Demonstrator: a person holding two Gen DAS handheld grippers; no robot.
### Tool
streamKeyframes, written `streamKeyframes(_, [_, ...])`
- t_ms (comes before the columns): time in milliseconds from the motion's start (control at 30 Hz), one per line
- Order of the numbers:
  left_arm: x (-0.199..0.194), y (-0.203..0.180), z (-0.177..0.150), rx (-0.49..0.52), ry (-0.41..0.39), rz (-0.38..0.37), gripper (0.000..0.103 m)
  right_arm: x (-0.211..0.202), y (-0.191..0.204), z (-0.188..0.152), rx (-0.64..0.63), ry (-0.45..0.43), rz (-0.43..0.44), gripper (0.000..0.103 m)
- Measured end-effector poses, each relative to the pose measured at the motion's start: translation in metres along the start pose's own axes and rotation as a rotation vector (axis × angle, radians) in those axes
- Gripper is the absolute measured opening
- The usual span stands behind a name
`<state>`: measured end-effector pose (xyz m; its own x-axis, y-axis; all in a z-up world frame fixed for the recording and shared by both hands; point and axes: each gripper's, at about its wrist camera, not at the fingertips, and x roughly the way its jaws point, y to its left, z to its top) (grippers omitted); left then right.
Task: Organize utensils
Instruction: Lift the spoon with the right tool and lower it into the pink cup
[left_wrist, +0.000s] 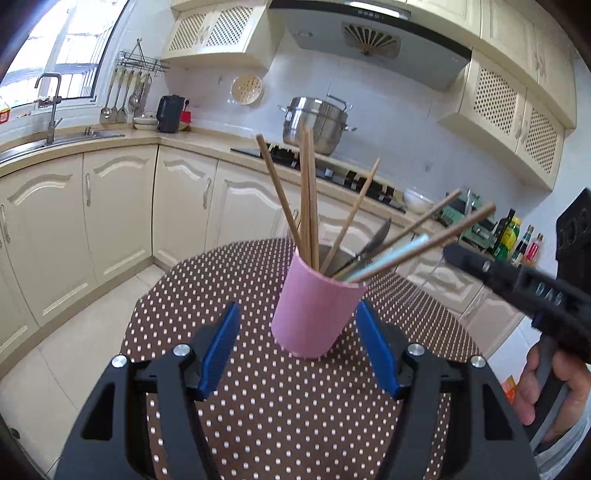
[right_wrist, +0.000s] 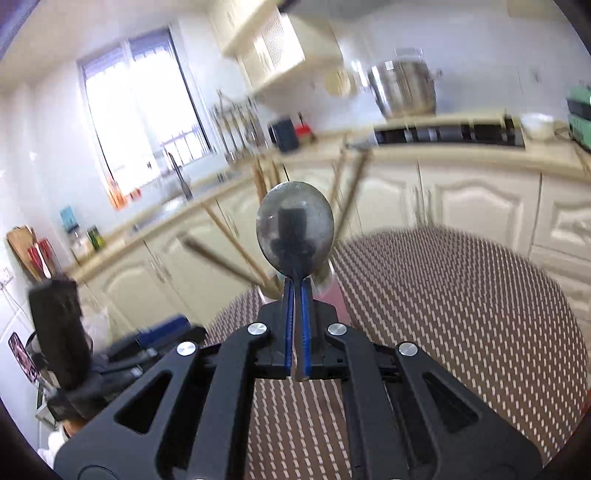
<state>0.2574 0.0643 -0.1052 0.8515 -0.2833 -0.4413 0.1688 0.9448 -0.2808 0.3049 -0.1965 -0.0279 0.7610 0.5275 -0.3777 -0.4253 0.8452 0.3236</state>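
Up front, the right gripper has its jaws clamped on a metal spoon, bowl raised above the dotted worktop. Alongside, the left gripper holds its jaws wide, flanking but not touching the pink cup crowded with wooden chopsticks.

The left wrist view looks slightly down across the desk toward the stove wall, close to the pink cup. The right wrist view, blurred, seemingly faces the window corner; both share desk and counter.
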Motion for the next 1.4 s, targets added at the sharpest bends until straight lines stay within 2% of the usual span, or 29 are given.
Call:
streamKeyframes(233, [0.01,0.004,0.01,-0.003,-0.023,0.017,0.064,-0.007,0.014,0.036,-0.028,-0.109,0.046,0.004])
streamKeyframes(667, [0.023,0.005,0.028,0.006,-0.041,0.045,0.066,0.0,0.038,0.056,-0.139,-0.241,0.021,0.004])
streamKeyframes(933, [0.02,0.003,0.035,0.011,-0.062,0.051,0.066,-0.001,0.046,0.074,-0.164,-0.276,0.031,0.004])
streamKeyframes(1400, [0.022,0.002,0.056,0.013,-0.097,0.102,0.066,0.014,0.042,0.077,-0.165,-0.288,0.018,0.004])
